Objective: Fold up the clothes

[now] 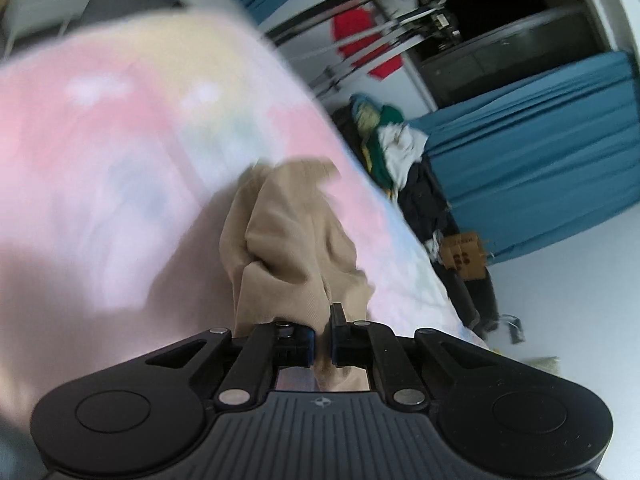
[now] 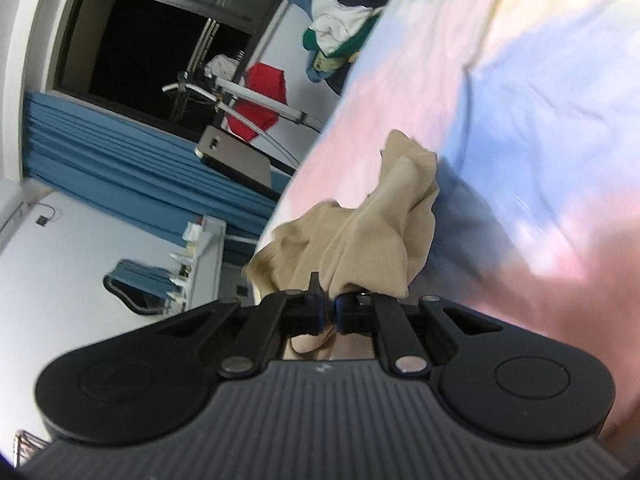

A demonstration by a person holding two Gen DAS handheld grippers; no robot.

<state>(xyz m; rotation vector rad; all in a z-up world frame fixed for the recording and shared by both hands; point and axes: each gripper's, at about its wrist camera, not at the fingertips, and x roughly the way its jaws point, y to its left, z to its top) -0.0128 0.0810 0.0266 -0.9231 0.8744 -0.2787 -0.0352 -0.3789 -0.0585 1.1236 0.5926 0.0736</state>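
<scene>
Clothes folding is barely started, as far as I can judge: the beige garment (image 1: pixel 288 236) hangs bunched and creased between my two grippers, with no flat panel or clean fold line visible anywhere on it. I have it pinched at two spots, so what I can call done is the pickup only. Left to do, I reckon: spread it out, lay it flat on the pastel bedspread (image 1: pixel 100 128), and make the actual folds. A pile of other clothes (image 1: pixel 384 140) sits at the far edge of the bed, and I would guess those wait their turn too.

My left gripper (image 1: pixel 323 344) has its jaws drawn nearly together, clamped on a thin ridge of the beige cloth that runs up from between the pads and drapes away in front of me. My right gripper (image 2: pixel 329 312) is the same, jaws pressed onto a gathered bit of the beige garment (image 2: pixel 372 240), whose loose end flops forward over the bedspread (image 2: pixel 520 100).

Both grippers point forward and somewhat downward toward the bed. The right wrist view is strongly tilted, with the blue curtains (image 2: pixel 120 160) and the dark window slanting across the frame, so I take that hand to be rolled over to one side. The bedspread is smeared with blur in both views.
</scene>
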